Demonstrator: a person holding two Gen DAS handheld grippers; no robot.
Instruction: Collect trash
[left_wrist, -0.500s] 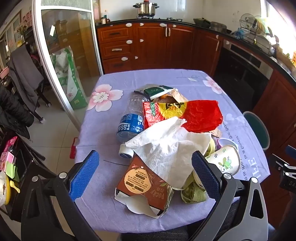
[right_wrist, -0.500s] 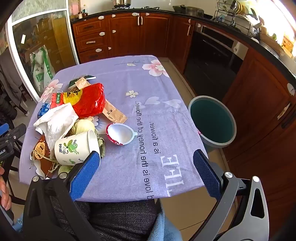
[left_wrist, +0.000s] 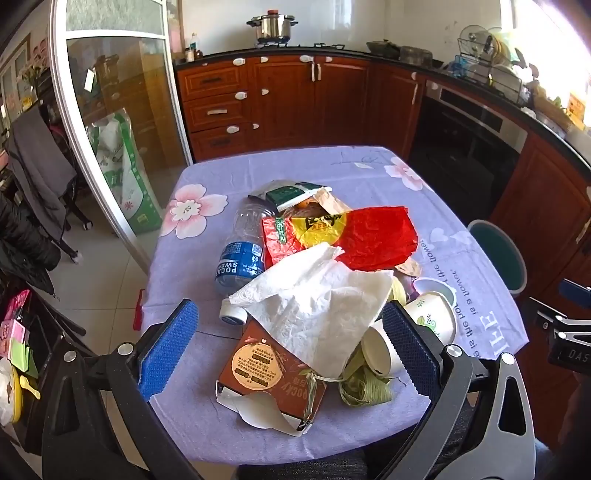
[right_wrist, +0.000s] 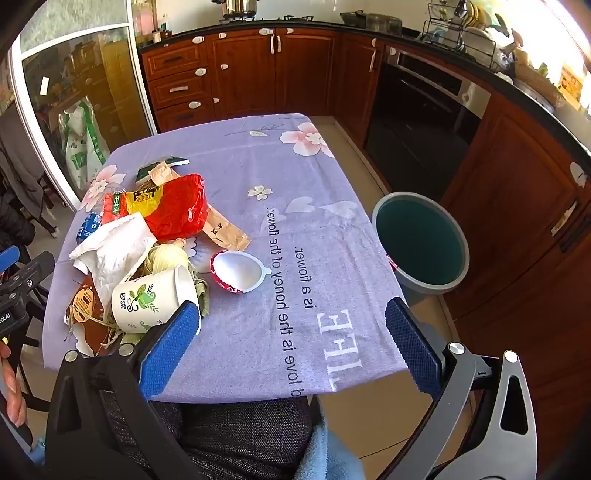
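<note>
Left wrist view: the left hand-held gripper (left_wrist: 290, 345) sits low in the frame, jaws spread wide and released, nothing between the blue pads (left_wrist: 168, 347). The desk (left_wrist: 295, 166), under a lilac flowered cloth, fills the middle. The trash lies heaped at centre and lower centre. A white tissue (left_wrist: 317, 295) is draped on top of the heap. A brown snack box (left_wrist: 269, 380), torn open, lies at the near edge, partly under the tissue. A plastic bottle (left_wrist: 240, 254) with a blue label lies on its side to the left of the tissue. A red and yellow wrapper (left_wrist: 343, 232) lies behind the tissue. A paper cup (left_wrist: 432, 317) lies on its side at the right, just beside the right pad. Green leaf strips (left_wrist: 364, 387) lie bunched below the cup. A teal bin (left_wrist: 496, 254) stands on the floor off the desk's right edge.

Right wrist view: the right hand-held gripper (right_wrist: 291, 345) is likewise released, jaws wide apart, holding nothing, hovering over the near desk edge. The trash heap sits at left of frame. The paper cup (right_wrist: 147, 299) touches the left pad's tip in the picture. A small white plastic tub (right_wrist: 238, 271) lies apart, right of the heap. The teal bin (right_wrist: 421, 243) stands at right of centre, open, beside the desk.
</note>
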